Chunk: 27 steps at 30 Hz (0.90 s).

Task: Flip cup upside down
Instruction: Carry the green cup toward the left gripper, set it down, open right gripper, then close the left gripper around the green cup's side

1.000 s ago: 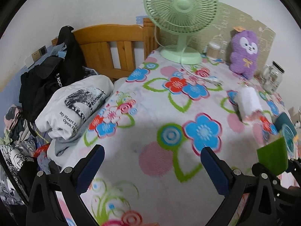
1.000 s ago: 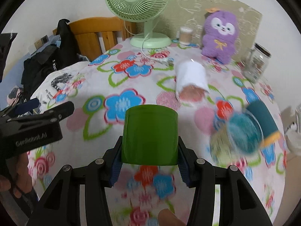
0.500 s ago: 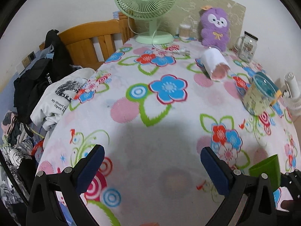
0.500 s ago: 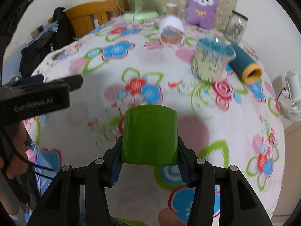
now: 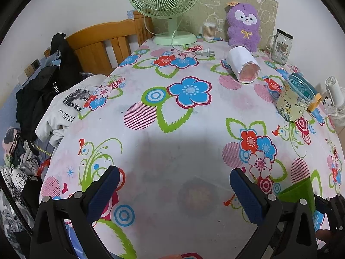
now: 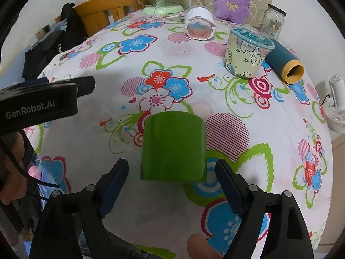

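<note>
While the flowered tablecloth point(image 6: 248, 112) carries a green plastic cup point(image 6: 172, 149) upside down, both the right gripper point(image 6: 172, 181) and the left gripper point(image 5: 174, 185) gape apart, gripping nothing.

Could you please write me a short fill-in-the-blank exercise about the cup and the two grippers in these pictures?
1. The green cup stands on the table with its closed base facing ____.
2. The right gripper is ____, its fingers clear of the cup.
3. The left gripper holds ____.
4. The white cup near the fan lies on its ____.

Missing words: up; open; nothing; side
</note>
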Each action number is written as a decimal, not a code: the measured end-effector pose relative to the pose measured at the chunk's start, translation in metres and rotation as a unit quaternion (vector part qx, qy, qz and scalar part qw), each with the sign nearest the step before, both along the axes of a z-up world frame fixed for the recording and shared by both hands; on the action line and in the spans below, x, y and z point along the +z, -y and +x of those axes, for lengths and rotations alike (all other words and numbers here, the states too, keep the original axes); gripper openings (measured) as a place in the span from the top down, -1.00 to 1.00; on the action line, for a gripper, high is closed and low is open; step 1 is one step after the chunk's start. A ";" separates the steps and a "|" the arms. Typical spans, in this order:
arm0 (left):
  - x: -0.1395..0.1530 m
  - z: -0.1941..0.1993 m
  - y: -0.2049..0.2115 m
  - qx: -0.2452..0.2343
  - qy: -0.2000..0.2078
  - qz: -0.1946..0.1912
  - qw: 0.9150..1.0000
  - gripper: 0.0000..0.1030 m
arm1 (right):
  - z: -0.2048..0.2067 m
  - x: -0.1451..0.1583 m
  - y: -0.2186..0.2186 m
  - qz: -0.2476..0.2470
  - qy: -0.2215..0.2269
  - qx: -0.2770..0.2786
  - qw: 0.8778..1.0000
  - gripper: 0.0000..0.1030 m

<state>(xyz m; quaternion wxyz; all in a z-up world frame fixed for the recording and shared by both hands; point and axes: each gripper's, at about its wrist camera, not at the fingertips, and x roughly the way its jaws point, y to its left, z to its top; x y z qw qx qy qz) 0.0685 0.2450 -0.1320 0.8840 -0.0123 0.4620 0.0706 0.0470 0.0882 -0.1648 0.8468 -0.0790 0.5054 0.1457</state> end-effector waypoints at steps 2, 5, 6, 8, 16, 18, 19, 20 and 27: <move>0.000 0.000 0.000 0.000 -0.001 -0.001 1.000 -1.00 | 0.000 0.003 0.003 0.006 0.001 -0.001 1.000 -0.66; 0.001 -0.002 0.001 -0.001 0.000 -0.003 1.000 -1.00 | -0.001 0.010 0.011 0.024 0.002 -0.001 1.000 -0.67; 0.002 -0.003 0.002 -0.002 0.000 -0.005 1.000 -1.00 | -0.002 0.013 0.015 0.031 0.002 0.000 1.000 -0.67; 0.005 -0.006 0.004 -0.004 0.001 -0.010 1.000 -1.00 | -0.004 0.022 0.028 0.046 0.005 0.003 0.999 -0.67; 0.016 -0.013 0.036 -0.038 -0.010 -0.051 0.998 -1.00 | -0.021 0.058 0.094 0.035 0.060 -0.015 0.997 -0.69; 0.019 -0.015 0.048 -0.048 -0.012 -0.058 0.997 -1.00 | -0.023 0.061 0.109 0.031 0.069 -0.025 0.997 -0.70; 0.019 -0.016 0.057 -0.054 -0.014 -0.061 0.997 -1.00 | -0.025 0.062 0.116 0.030 0.073 -0.030 0.996 -0.70; 0.020 -0.016 0.063 -0.058 -0.015 -0.063 0.996 -1.00 | -0.027 0.064 0.126 0.029 0.077 -0.037 0.996 -0.70; 0.018 -0.018 0.108 -0.086 -0.035 -0.073 0.993 -1.00 | -0.032 0.056 0.168 0.029 0.081 -0.070 0.994 -0.71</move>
